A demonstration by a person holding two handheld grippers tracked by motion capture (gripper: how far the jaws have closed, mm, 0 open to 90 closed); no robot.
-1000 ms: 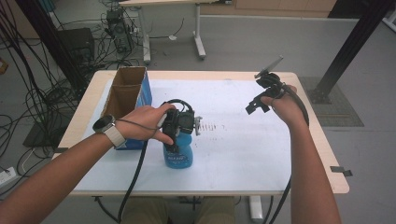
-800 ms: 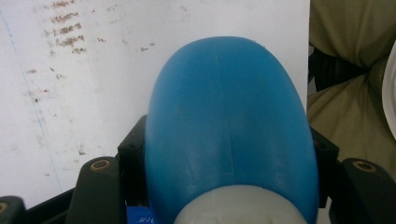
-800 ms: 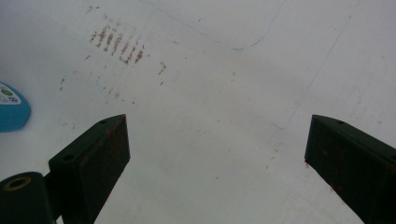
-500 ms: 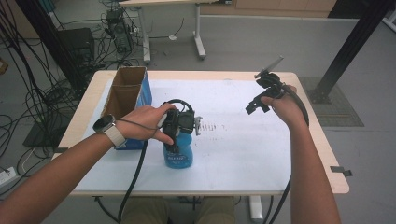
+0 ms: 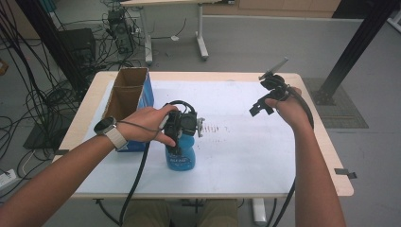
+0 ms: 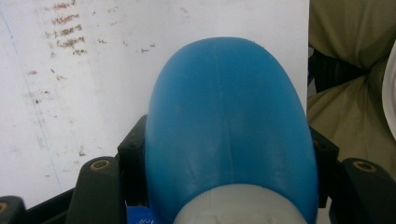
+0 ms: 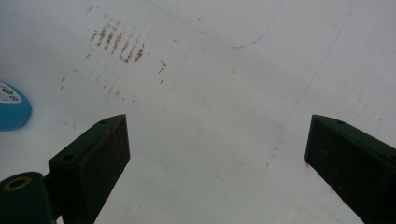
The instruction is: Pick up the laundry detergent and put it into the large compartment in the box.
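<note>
From the high view we see the left gripper [image 5: 182, 130] clamped on the upper part of a blue bottle [image 5: 181, 157], which stands upright on the white-covered counter [image 5: 246, 161], near its front edge and just right of an open cardboard box [image 5: 128, 99] with blue sides. The left hand [image 5: 149, 124], with a watch at its wrist, wraps around the gripper's body, and a black cable trails down from it over the counter's edge. Well apart, toward the far right corner, the right hand [image 5: 286, 111] holds the right gripper [image 5: 265, 101] above the counter, clear of the bottle. In the left gripper view we look down along the bottle [image 6: 231, 135]: its rounded blue body swells between the two black jaws, which press on it from both sides, with a pale grey part at the bottom of the picture and the smudged white counter [image 6: 70, 93] beyond. In the right gripper view the right gripper [image 7: 217, 154] has its jaws wide apart with nothing between them, over the marked white surface; an edge of the blue bottle [image 7: 11, 109] shows at far left.
</note>
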